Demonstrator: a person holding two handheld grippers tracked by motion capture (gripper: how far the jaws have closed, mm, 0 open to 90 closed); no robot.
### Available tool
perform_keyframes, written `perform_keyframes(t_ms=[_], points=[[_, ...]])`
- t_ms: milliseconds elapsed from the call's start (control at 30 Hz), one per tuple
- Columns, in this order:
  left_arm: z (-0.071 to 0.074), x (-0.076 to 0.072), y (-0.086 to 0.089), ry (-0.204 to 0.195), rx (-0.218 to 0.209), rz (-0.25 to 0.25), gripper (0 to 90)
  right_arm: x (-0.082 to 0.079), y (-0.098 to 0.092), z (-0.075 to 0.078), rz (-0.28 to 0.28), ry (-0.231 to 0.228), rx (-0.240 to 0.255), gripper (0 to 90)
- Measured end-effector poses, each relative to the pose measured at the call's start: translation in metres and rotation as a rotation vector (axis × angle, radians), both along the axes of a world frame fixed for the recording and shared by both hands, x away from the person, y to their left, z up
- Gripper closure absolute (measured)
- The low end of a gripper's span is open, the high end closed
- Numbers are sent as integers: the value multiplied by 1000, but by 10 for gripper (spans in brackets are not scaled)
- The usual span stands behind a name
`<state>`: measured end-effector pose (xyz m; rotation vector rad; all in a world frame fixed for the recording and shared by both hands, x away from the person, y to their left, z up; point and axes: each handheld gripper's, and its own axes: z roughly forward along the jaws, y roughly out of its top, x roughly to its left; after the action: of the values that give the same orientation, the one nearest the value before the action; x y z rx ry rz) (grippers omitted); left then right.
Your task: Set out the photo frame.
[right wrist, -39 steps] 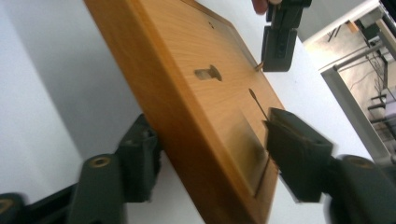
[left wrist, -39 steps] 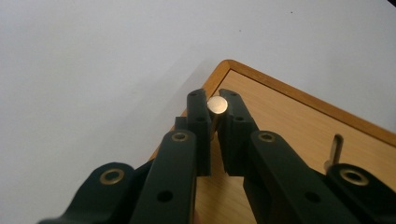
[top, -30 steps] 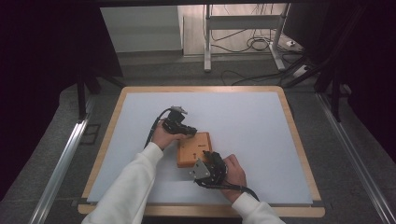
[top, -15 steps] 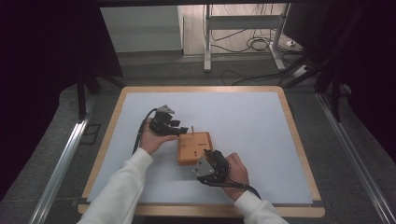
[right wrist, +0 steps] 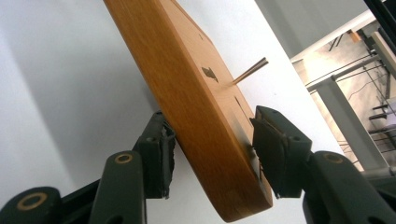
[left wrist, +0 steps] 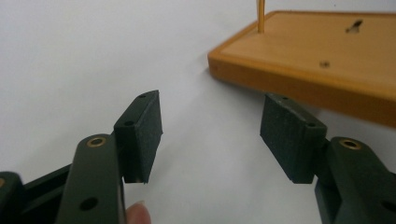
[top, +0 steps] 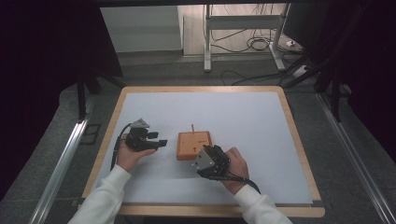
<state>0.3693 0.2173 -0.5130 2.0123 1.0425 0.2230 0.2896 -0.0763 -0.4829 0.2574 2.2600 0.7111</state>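
A flat wooden board [top: 194,144] lies on the white mat, with a thin wooden stick [top: 192,128] upright at its far left corner. My right gripper [top: 204,152] is at the board's near right corner. In the right gripper view its jaws have just been closing, and the pads [right wrist: 161,158] press on the board's [right wrist: 196,107] two faces. My left gripper [top: 160,142] is left of the board and apart from it. Its jaws have just been opening. In the left gripper view it [left wrist: 212,135] is open over bare mat, the board [left wrist: 317,60] and stick [left wrist: 260,14] beyond.
The white mat [top: 243,112] sits in a wooden frame [top: 294,135] on the table. A black cable [top: 116,144] trails from the left gripper. Beyond the far edge are a metal stand [top: 243,23] and loose cables [top: 252,44] on the floor.
My left gripper has drawn back to the left, away from the board's far left corner, and its jaws have opened. The stick now stands free. The right hand has stayed put.
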Motion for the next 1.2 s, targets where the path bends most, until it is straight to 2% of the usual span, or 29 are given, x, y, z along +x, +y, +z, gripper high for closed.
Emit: perform_keyframes(t_ms=[67,200,333,467,600,733,1000,1200], points=[[-4,-4,3,4,10,1,387,4,1,5,8,4,-16,518],[-11,-8,6,-2,58,-4,387,10,2,13,14,28,-30,532],[-13,-11,6,-2,59,-12,387,20,3,24,16,51,-25,550],[-11,-17,6,-4,40,-18,387,30,5,33,22,87,-23,557],[-8,-25,1,-31,86,-40,385,36,8,39,26,89,-53,593],[-9,-29,-1,-24,82,-45,385,44,11,45,29,105,-53,603],[-13,-29,2,-7,63,-33,388,55,22,52,42,120,-66,653],[-15,-29,3,-6,70,-34,389,57,27,54,57,102,-94,677]])
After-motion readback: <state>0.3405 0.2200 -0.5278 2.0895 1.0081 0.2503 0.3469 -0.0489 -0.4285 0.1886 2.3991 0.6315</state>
